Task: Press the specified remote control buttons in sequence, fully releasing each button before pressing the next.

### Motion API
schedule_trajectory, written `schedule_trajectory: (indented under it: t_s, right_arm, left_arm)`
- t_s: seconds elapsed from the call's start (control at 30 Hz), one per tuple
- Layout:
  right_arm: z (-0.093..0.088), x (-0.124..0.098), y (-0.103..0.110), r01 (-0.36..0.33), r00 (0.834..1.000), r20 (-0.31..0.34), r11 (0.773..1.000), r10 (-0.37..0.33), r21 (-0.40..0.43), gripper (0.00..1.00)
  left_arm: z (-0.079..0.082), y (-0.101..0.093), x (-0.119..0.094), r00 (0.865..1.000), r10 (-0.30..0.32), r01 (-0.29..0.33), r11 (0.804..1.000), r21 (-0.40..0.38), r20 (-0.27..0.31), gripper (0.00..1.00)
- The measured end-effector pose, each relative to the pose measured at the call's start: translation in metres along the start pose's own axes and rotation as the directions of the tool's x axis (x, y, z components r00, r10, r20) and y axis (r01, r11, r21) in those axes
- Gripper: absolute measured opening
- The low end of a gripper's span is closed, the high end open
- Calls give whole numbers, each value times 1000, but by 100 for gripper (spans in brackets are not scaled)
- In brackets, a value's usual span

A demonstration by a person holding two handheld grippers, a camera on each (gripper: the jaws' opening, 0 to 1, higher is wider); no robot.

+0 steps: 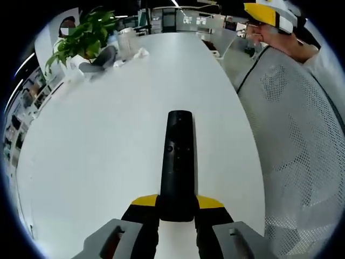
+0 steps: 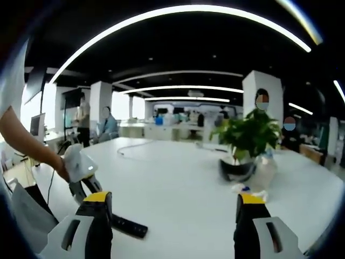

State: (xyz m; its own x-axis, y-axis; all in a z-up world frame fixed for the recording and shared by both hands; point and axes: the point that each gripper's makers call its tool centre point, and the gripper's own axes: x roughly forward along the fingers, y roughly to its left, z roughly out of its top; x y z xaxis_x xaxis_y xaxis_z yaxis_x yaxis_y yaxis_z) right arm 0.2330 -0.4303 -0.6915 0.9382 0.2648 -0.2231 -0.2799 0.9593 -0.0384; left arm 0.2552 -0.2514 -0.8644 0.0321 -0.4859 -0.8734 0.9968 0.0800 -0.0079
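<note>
A long black remote control (image 1: 178, 156) points away over the white table (image 1: 97, 140), its near end clamped between the yellow-tipped jaws of my left gripper (image 1: 177, 203), which is shut on it. Small buttons show on its upper face. In the right gripper view the remote (image 2: 129, 227) lies low at the left, with the left gripper (image 2: 86, 183) and a person's hand behind it. My right gripper (image 2: 173, 200) stands wide open above the table (image 2: 178, 178) with nothing between its jaws. A yellow and white gripper (image 1: 267, 13) held by a hand appears at the top right of the left gripper view.
A potted green plant (image 1: 81, 38) (image 2: 245, 137) stands at the table's far end beside a grey object (image 1: 99, 59) and clear bottles. A white mesh chair back (image 1: 291, 140) stands along the table's right edge. Two people (image 2: 94, 124) stand far off. A cable (image 2: 135, 148) lies on the table.
</note>
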Motion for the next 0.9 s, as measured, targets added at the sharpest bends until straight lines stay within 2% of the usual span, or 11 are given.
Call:
schedule_trajectory:
  t_s: [0.17, 0.9]
  right_arm:
    - [0, 0, 0, 2, 1000, -3, 1000, -2, -7, 93]
    - [-7, 1, 1, -1, 999, -36, 1000, 0, -22, 90]
  left_arm:
    - [0, 7, 1, 1000, 1, -1, 1000, -15, 12, 24]
    - [4, 54, 1, 998, 5, -7, 1000, -27, -57, 24]
